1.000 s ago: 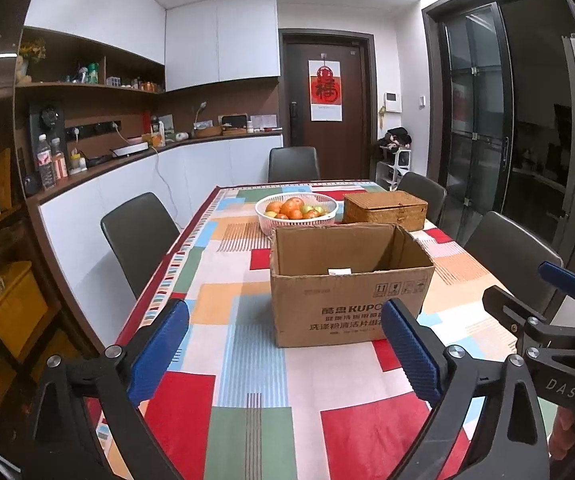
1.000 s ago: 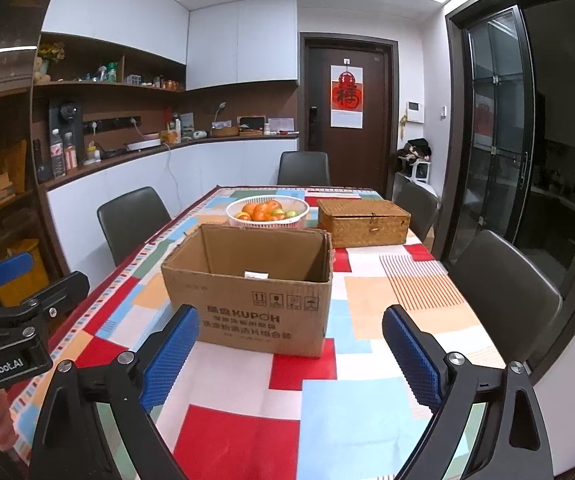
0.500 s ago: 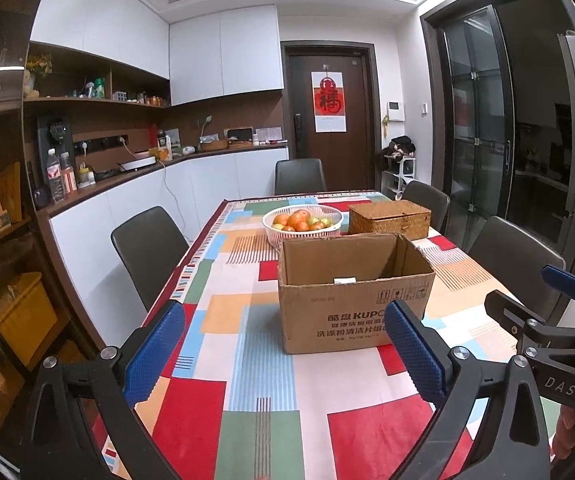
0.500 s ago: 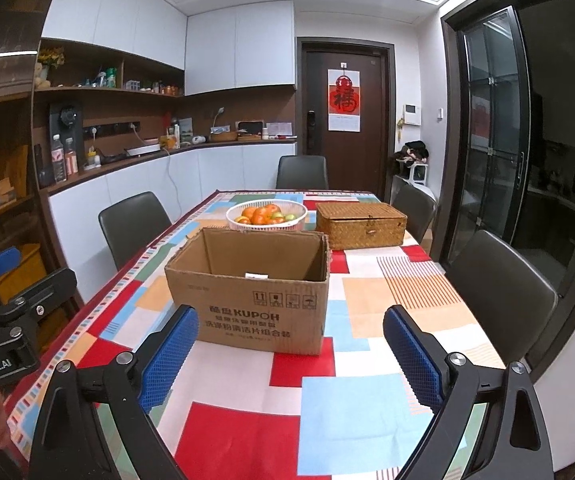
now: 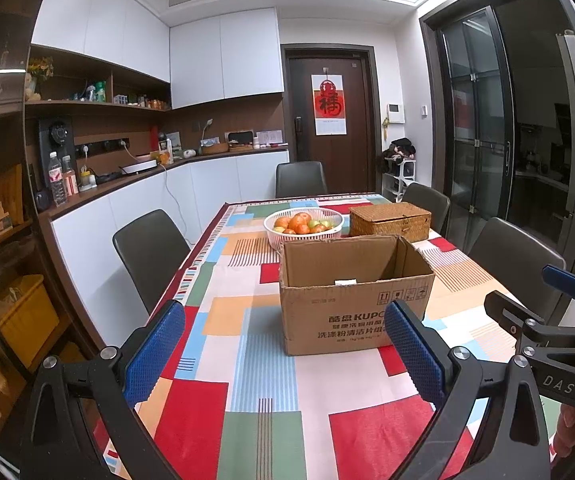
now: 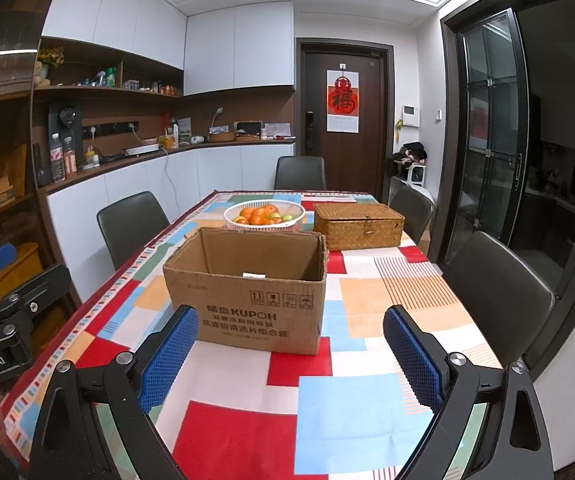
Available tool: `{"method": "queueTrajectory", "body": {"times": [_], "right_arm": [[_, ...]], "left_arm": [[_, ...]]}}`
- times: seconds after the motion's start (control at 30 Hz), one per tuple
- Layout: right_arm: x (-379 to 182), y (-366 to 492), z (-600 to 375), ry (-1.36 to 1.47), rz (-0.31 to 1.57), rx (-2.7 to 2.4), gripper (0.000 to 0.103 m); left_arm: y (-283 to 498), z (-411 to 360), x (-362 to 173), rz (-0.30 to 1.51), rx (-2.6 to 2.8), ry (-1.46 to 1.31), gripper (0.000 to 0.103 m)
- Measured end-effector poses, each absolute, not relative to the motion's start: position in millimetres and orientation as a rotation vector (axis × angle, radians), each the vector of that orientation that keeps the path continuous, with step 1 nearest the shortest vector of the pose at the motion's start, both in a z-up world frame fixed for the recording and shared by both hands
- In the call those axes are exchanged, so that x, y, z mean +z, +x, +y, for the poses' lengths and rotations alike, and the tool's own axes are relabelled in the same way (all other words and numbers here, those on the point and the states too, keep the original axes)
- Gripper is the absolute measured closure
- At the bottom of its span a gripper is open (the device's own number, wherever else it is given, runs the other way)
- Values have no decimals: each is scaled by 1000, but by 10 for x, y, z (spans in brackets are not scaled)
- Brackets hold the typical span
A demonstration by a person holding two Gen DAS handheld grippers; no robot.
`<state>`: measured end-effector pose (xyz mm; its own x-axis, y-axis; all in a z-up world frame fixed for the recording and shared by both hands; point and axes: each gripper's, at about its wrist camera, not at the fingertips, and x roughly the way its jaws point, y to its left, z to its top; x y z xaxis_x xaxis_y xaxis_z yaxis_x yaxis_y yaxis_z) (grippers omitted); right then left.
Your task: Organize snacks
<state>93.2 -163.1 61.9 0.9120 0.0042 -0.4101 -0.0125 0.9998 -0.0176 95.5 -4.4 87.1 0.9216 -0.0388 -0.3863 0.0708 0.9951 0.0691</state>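
Note:
An open brown cardboard box [image 5: 351, 292] stands mid-table on a colourful checked tablecloth [image 5: 263, 392]; it also shows in the right wrist view [image 6: 247, 288]. Its inside is mostly hidden; only a white slip shows. Behind it are a white basket of fruit [image 5: 303, 224] and a closed wicker box [image 5: 389, 220]. My left gripper [image 5: 283, 352] is open and empty, held above the near table end, short of the box. My right gripper [image 6: 287, 356] is open and empty, also short of the box. Each gripper shows at the edge of the other's view.
Dark chairs [image 5: 147, 252] stand around the table, one close on the right [image 6: 495, 280]. A counter with bottles and appliances [image 5: 127, 168] runs along the left wall. A yellow bin [image 5: 23, 312] sits on low shelving at left. Glass doors are at right.
Both grippers have lifted and tilted up a little, so the box sits lower and farther in view. Both stay open and empty.

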Motion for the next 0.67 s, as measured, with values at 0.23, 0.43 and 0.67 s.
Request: {"method": "queueTrajectory", "body": {"times": [0.23, 0.43, 0.67], "right_arm": [[618, 937, -1624, -22, 425, 8, 9], [601, 937, -1622, -25, 429, 7, 9], [599, 944, -1619, -27, 435, 9, 9]], "left_arm": [[960, -39, 883, 399, -55, 81, 1], [968, -22, 889, 400, -48, 79, 1], [976, -18, 880, 400, -46, 78, 1]]}}
